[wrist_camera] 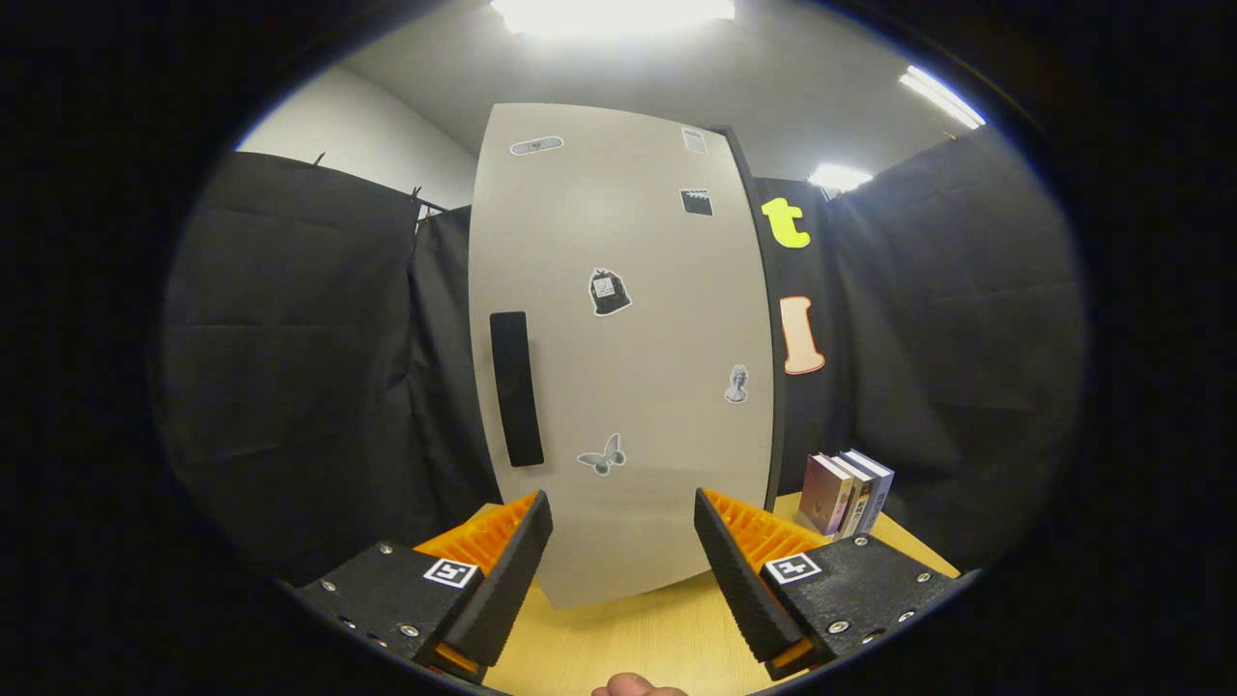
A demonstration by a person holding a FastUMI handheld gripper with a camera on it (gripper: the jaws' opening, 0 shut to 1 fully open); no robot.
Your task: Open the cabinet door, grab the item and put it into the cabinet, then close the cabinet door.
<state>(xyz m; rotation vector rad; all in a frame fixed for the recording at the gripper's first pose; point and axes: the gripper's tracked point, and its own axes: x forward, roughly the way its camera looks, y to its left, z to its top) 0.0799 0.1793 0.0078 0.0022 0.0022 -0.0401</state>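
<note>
The door (628,387) looks smooth and matt, with flat paper-like stickers (609,292) and a matt handle (515,389). The desk (628,638) is pale wood, smooth. The tool (623,517), held apart, has ribbed fingers (522,570). The books (846,493) have glossy covers.

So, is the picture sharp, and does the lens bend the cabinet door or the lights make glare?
Gripper view: sharp overall; fisheye bows the closed cabinet door edges; ceiling lights blow out white, no glare on the door; open claw casts no clear shadow on the wooden table.
</note>
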